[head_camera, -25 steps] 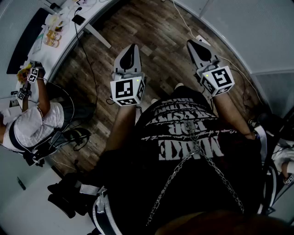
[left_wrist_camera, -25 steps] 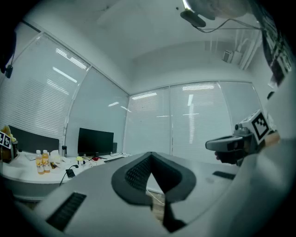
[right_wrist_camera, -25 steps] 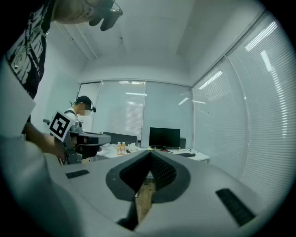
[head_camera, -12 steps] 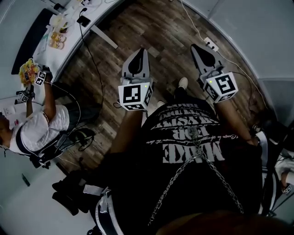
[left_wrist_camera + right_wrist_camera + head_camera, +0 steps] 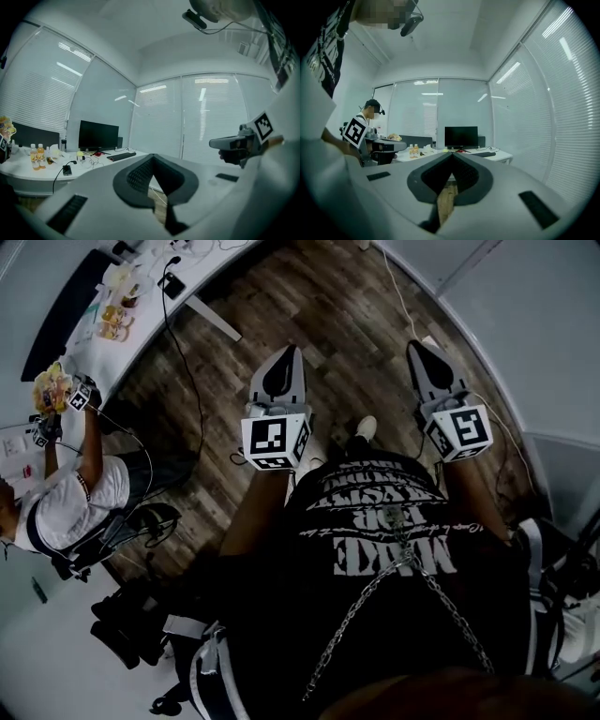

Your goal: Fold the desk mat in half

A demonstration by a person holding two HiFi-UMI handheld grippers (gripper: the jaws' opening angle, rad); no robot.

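The person stands over a wooden floor (image 5: 319, 306) with both tools held out in front of a black printed shirt (image 5: 375, 521), a chain (image 5: 412, 568) hanging down it. The left gripper (image 5: 288, 352) points forward above the floorboards. In its own view its jaws are clenched, the dark pads meeting at the tips with nothing held between them. The right gripper (image 5: 418, 345) is level with it and well apart from it, also pointing forward. Its jaws are likewise closed tip to tip on nothing, with only floorboards showing through the gap lower down. A white table (image 5: 145, 313) runs along the upper left, and on it are a monitor (image 5: 98, 135), some bottles (image 5: 36, 157) and a phone (image 5: 67, 169) on a cable. A second person (image 5: 66, 507) in a white shirt sits by that table. The desk mat cannot be picked out for certain in any view, and neither tool touches anything on the table.
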